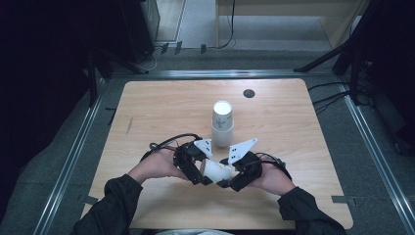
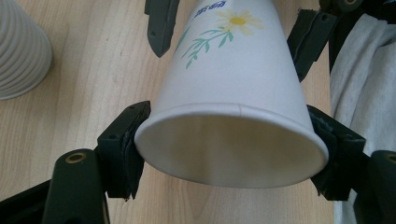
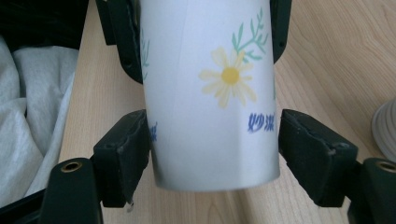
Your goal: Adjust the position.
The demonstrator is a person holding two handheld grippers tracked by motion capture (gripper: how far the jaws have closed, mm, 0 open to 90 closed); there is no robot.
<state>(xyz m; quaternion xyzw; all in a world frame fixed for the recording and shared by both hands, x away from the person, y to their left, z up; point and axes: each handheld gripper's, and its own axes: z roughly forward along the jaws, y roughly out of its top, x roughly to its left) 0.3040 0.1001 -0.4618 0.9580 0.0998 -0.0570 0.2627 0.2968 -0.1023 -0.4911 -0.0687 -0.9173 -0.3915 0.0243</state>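
High view: the wooden surface (image 1: 161, 107) carries a stack of ribbed white cups (image 1: 222, 123), standing mouth-down near the middle. A small dark round hole (image 1: 249, 93) sits toward the far edge. The stack stands just beyond the two claws and apart from them; nothing lies between the claws and the near edge. The left claw (image 1: 204, 172) and the right claw (image 1: 226, 177) meet over the near half of the surface, each held in a hand with a dark sleeve. A white paper cup (image 1: 218, 170) lies on its side between them, gripped from both ends. Whether it rests on the surface or is held just above it cannot be told.

Left gripper view: the paper cup (image 2: 233, 93) points its open mouth at the camera. The left claw (image 2: 231, 149) pinches it at the rim, one jaw pressed to each side of the mouth. The rim looks slightly flattened. Farther along the cup, the jaws of the right claw (image 2: 233, 32) bracket its narrow end. The ribbed cups (image 2: 21, 51) stand at upper left, well clear. Grey-white cloth (image 2: 359, 93) shows at the right edge.

Right gripper view: the closed bottom of the paper cup (image 3: 210, 107) faces the camera, with a yellow daisy, green sprigs and blue lettering on its wall. The right claw (image 3: 214, 154) pinches it near the base, a jaw touching each side. The left claw (image 3: 205, 32) holds the far end. An edge of the ribbed cups (image 3: 385, 133) shows at right, and grey-white cloth (image 3: 32, 116) at left.
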